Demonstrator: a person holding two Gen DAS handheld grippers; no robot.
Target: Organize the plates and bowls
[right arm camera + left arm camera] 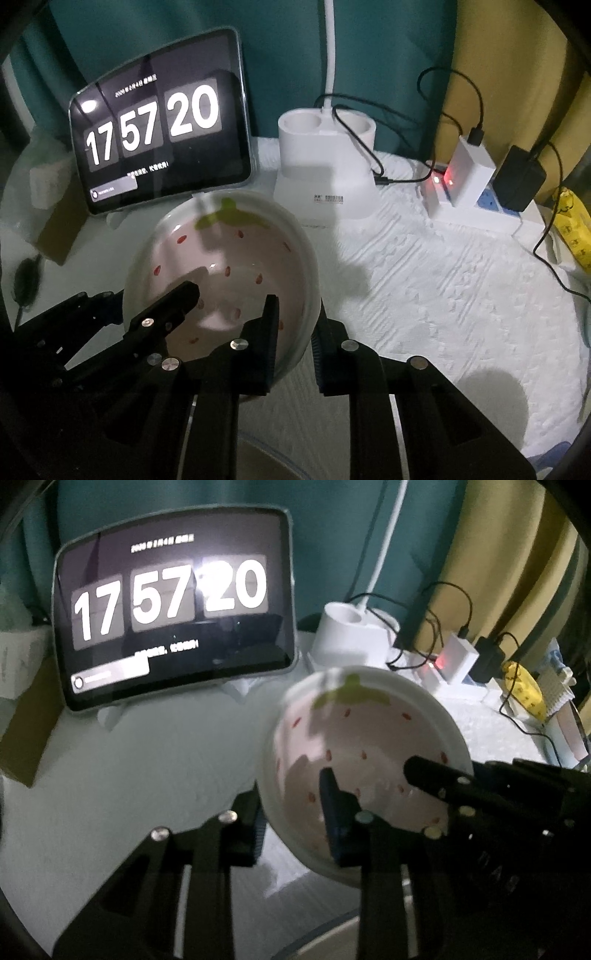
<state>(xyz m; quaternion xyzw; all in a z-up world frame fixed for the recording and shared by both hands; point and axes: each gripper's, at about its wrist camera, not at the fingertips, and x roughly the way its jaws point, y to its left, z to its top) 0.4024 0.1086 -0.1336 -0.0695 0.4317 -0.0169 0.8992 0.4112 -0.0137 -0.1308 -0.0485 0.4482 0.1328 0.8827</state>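
A white bowl with a pink strawberry pattern inside (354, 746) (221, 266) is held tilted above the white table cloth by both grippers. My left gripper (291, 812) is shut on the bowl's near left rim, one finger inside and one outside. My right gripper (295, 332) is shut on the bowl's near right rim the same way. Each gripper shows in the other's view: the right one (443, 782) at the right, the left one (162, 310) at the left. A pale curved rim (258, 454) shows below the bowl, mostly hidden.
A tablet showing a clock (173, 605) (159, 122) stands at the back left. A white lamp base (325, 162), a power strip with chargers and cables (480, 184) and a yellow object (572, 229) sit at the back right. A cardboard box (26, 716) is left.
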